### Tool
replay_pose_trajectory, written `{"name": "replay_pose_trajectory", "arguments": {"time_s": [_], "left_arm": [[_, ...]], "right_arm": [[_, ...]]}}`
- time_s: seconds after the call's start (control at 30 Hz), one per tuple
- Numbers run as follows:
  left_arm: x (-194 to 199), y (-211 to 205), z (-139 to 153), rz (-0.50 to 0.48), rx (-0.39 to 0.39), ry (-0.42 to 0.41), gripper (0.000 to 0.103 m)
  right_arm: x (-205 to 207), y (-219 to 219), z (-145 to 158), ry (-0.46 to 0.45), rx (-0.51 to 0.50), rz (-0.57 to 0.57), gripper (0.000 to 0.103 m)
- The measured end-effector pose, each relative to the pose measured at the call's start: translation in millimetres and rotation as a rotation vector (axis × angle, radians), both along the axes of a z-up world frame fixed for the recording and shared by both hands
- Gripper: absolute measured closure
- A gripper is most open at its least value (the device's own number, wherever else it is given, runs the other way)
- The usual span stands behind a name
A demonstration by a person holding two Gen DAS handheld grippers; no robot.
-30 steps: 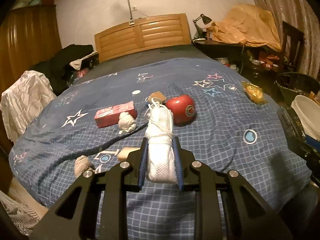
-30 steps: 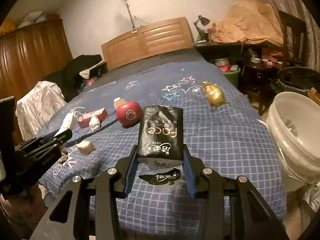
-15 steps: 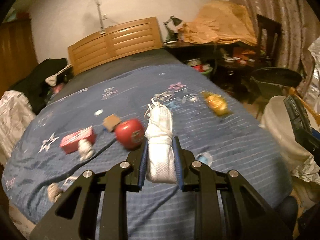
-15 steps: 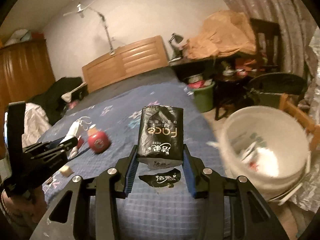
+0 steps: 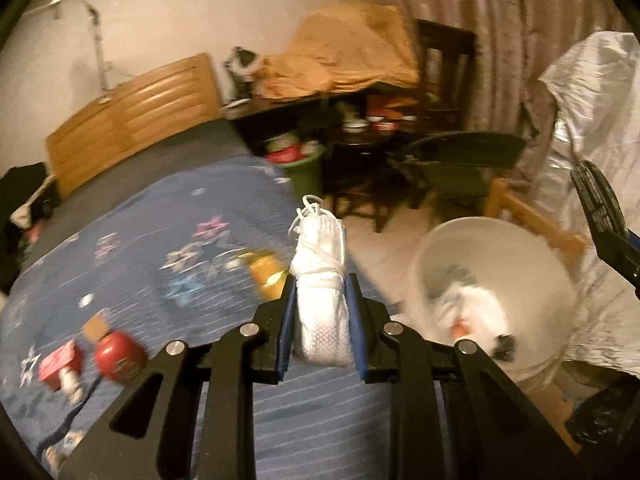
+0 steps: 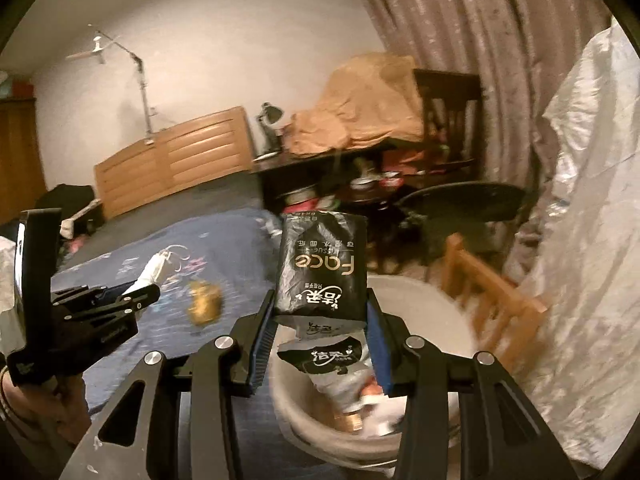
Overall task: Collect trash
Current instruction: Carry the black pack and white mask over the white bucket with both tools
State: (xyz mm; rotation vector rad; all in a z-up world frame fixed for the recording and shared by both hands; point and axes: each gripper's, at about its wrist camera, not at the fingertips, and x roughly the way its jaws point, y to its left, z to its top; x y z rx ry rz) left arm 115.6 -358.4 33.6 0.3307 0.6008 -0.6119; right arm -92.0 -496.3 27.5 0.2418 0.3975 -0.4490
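My left gripper [image 5: 321, 300] is shut on a rolled white face mask [image 5: 322, 292] with loose strings, held over the bed's right edge. Right of it on the floor stands a white bucket [image 5: 532, 252] with trash inside. My right gripper [image 6: 320, 312] is shut on a black tissue packet [image 6: 322, 266] printed "Face", its torn end hanging above the bucket [image 6: 432, 308]. The left gripper [image 6: 120, 300] with the mask shows at the left of the right wrist view. Still on the blue star blanket [image 5: 140, 240] lie a yellow wrapper [image 5: 266, 272], a red ball [image 5: 120, 354] and a red box [image 5: 60, 364].
A wooden chair frame [image 6: 480, 280] stands behind the bucket. A silvery plastic sheet [image 6: 580, 220] hangs at the right. A dark cluttered desk [image 5: 360, 120], a green bin [image 5: 300, 168] and a black chair [image 5: 460, 160] stand beyond the bed. The headboard [image 5: 132, 112] is far left.
Both grippers have swung right from over the bed toward the white bucket, each keeping its load. The bucket now fills the lower right of both views.
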Motion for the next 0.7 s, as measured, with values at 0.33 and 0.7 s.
{"name": "replay_pose_trajectory", "arguments": {"time_s": [0.33, 0.7], "left_arm": [[2, -87, -20, -0.158, 0.016, 0.047, 0.08], [1, -127, -44, -0.228, 0.06, 0.087, 0.08]], "right_arm": [[-2, -80, 1, 0.061, -0.009, -0.075, 0.06], [17, -103, -30, 0.114, 0.033, -0.074, 0.06]]}}
